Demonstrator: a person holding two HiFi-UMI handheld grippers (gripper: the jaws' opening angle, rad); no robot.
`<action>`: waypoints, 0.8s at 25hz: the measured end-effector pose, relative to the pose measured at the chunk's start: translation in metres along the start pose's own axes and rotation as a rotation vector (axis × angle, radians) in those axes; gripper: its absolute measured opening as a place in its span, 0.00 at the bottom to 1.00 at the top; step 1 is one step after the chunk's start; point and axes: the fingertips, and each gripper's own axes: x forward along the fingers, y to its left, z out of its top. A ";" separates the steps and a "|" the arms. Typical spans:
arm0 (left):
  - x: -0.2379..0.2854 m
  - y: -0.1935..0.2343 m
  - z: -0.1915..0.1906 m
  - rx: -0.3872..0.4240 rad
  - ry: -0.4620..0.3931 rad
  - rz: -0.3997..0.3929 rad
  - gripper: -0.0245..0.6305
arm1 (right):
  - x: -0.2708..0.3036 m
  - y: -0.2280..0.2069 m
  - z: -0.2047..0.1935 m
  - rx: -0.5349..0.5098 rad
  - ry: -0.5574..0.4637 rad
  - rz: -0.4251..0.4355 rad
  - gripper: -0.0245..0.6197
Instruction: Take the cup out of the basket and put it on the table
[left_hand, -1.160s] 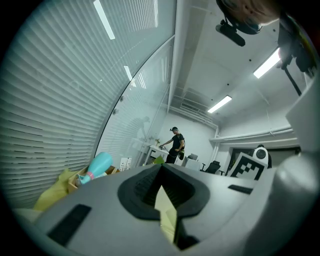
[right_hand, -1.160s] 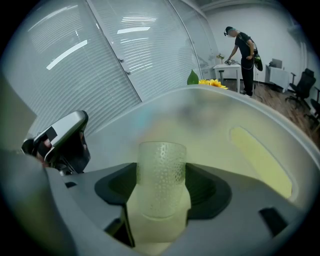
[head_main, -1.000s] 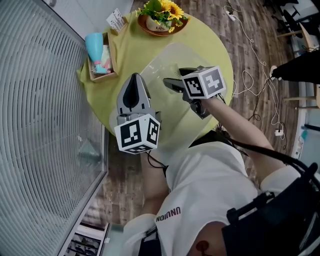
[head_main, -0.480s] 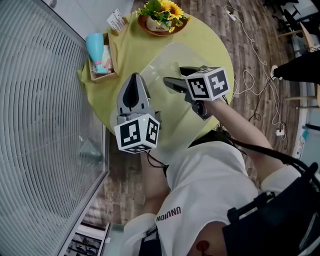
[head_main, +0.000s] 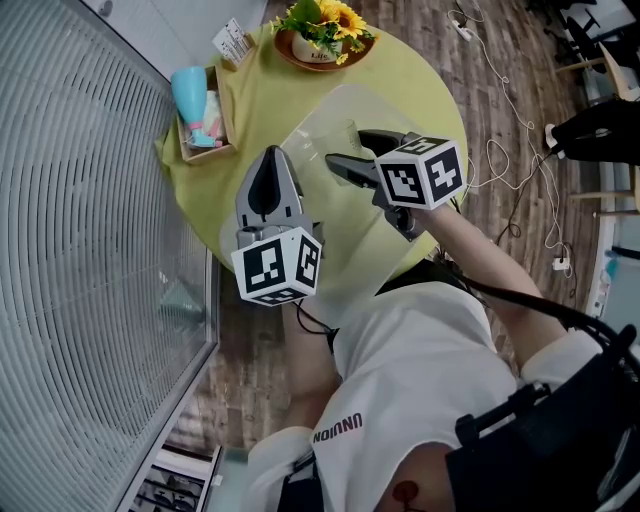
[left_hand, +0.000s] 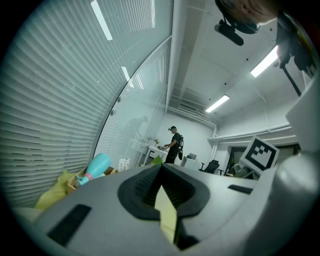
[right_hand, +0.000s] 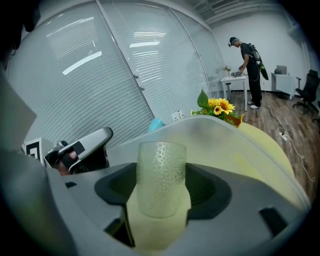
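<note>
A round table (head_main: 255, 105) under a yellow-green cloth stands on a wooden floor (head_main: 480, 90), close beside a long wall of slatted blinds (head_main: 80, 250). A clear mat (head_main: 318, 112) covers the part of the cloth beneath the right claw (head_main: 352, 150).

The cup (right_hand: 161, 177), clear with a dimpled surface, stands upright on the mat between the right claw's jaws. Its long axis is vertical and its mouth faces up. The jaws are spread to about the cup's width and sit close against either side of it, so the claw has hold of it.

The left claw (head_main: 270, 158) hovers over the cloth to the left of the right claw. Its jaws are drawn nearly together with only a sliver of yellow cloth showing between them, and they hold nothing.

Beyond and to the left of the left claw, at the table's edge by the blinds, sits the basket (head_main: 225, 112), with a teal bottle (head_main: 188, 90) lying in it. A bowl of sunflowers (head_main: 325, 22) stands at the far edge, ahead of the right claw. Bare mat and cloth lie open ahead of the cup. To the right the table ends and cables (head_main: 510, 120) trail over the floor.
</note>
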 end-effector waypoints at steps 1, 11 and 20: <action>0.000 0.000 0.000 0.001 -0.001 -0.001 0.06 | -0.001 0.000 0.001 -0.004 -0.006 -0.001 0.53; -0.001 -0.002 0.002 -0.004 -0.010 -0.006 0.06 | -0.011 0.006 0.012 -0.019 -0.071 0.009 0.53; 0.001 -0.003 0.001 -0.006 -0.010 -0.019 0.06 | -0.015 0.010 0.022 -0.054 -0.134 0.002 0.53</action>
